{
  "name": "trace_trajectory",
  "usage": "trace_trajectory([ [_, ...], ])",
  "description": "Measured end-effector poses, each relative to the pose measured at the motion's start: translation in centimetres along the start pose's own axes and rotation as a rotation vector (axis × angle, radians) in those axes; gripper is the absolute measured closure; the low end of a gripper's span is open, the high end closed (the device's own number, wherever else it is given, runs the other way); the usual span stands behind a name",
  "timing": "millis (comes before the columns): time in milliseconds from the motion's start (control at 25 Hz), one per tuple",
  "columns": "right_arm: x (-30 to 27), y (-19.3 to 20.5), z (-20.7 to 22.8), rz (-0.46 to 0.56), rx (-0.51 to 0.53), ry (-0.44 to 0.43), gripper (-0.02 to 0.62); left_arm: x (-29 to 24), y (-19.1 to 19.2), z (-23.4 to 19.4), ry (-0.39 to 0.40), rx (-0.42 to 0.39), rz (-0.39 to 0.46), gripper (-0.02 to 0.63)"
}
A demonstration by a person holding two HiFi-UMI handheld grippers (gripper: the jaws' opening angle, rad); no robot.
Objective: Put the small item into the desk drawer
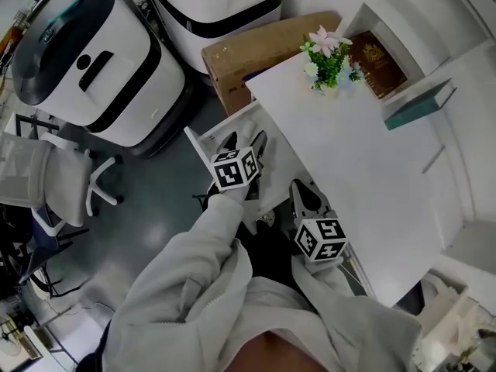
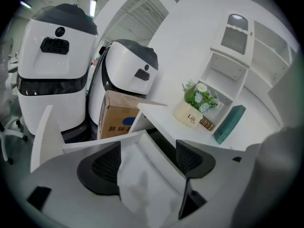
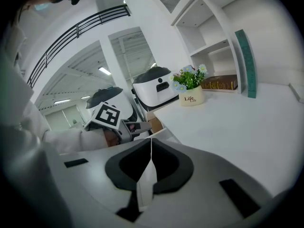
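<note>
A white desk (image 1: 364,169) carries a pot of pink and white flowers (image 1: 329,56) near its far corner. Just beside the pot, a brown book (image 1: 381,62) lies flat in a white shelf unit (image 1: 434,22). A teal book (image 1: 418,105) stands near it. A cardboard box (image 1: 256,49) sits on the floor against the desk. Two white machines with black tops (image 1: 85,60) stand beyond the box, and a white office chair (image 1: 58,177) stands by the nearer one.

Both grey-sleeved arms reach forward. The left hand-held gripper (image 1: 243,141) hangs over the open drawer (image 1: 198,142) and points down into it, jaws spread wide. The right hand-held gripper (image 1: 304,194) sits just beside the drawer on the person's side, its jaws closed on a thin white strip (image 3: 145,184).
</note>
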State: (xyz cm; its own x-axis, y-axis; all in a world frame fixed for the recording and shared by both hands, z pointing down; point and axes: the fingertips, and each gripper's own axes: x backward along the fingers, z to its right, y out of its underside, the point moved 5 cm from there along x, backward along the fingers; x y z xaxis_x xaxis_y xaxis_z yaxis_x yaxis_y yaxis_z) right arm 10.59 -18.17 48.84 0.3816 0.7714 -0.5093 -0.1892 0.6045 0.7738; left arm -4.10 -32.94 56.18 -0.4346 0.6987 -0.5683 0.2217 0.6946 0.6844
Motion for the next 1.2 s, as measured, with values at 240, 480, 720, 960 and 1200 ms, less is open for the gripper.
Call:
trace_trajectory([
  [240, 1.8, 0.0, 0.4, 0.016, 0.021, -0.013, 0.563, 4.5, -1.2, 2.2, 0.073, -0.035, 0.099, 0.247],
  [480, 3.0, -0.2, 0.1, 0.055, 0.028, -0.03, 0.561, 9.0, -2.7, 4.4, 0.148, -0.13, 0.181, 0.247],
  [720, 3.9, -2.0, -0.7, 0.124, 0.049, -0.062, 0.561, 13.8, -4.1, 6.4, 0.22, -0.234, 0.269, 0.247],
  [960, 4.6, -4.1, -1.8, 0.172, 0.073, -0.096, 0.561, 18.4, -5.8, 7.4, 0.315, -0.289, 0.339, 0.264],
  [1200, 5.7, -6.7, -3.1, 0.223, 0.112, -0.12, 0.561, 21.5, -6.6, 7.6, 0.332, -0.352, 0.39, 0.417],
])
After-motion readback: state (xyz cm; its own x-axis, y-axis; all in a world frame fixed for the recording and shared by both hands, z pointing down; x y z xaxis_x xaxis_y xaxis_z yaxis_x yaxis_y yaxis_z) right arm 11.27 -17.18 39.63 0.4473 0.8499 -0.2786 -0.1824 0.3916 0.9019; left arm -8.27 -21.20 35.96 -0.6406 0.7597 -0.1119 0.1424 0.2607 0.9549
